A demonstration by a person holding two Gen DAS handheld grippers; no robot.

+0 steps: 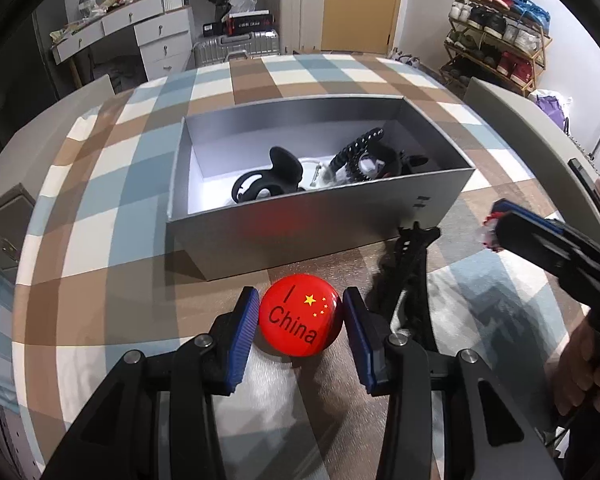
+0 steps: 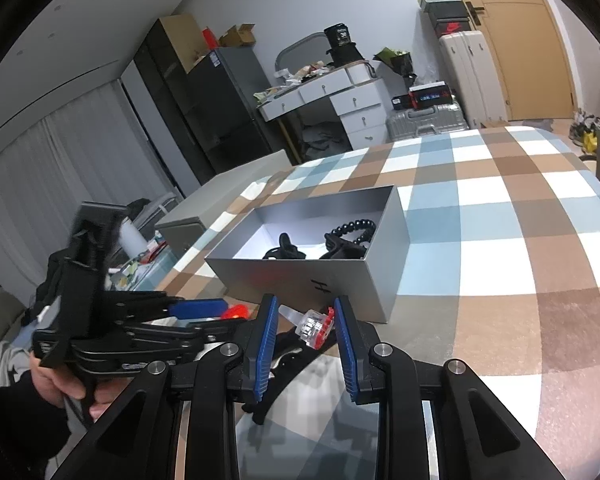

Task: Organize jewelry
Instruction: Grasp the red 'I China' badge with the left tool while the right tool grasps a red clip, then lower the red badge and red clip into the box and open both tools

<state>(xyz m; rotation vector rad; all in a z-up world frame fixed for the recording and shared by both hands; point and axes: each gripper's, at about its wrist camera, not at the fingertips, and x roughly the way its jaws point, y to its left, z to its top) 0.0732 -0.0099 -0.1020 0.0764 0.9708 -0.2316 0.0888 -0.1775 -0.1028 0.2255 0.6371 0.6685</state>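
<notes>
A round red badge (image 1: 300, 316) with a flag and the word "China" lies on the chequered cloth just in front of the open grey box (image 1: 320, 220). My left gripper (image 1: 300, 322) is shut on it, one blue pad against each side. The right gripper (image 2: 306, 340) is shut on a small clear-and-red piece (image 2: 314, 326), held above the cloth near the box's (image 2: 300, 280) front corner. Inside the box lie a black bead bracelet (image 1: 360, 148) and black clips (image 1: 276, 176). The right wrist view shows the left gripper (image 2: 204, 308) low at the left, with the badge (image 2: 236, 312).
A black jagged clip (image 1: 412, 272) lies on the cloth to the right of the badge, under the right gripper (image 1: 496, 228). A hand (image 1: 580, 372) holds that tool. Chequered tablecloth (image 2: 500, 240) extends beyond the box. Grey chair backs, drawers, suitcases and a shoe rack stand behind.
</notes>
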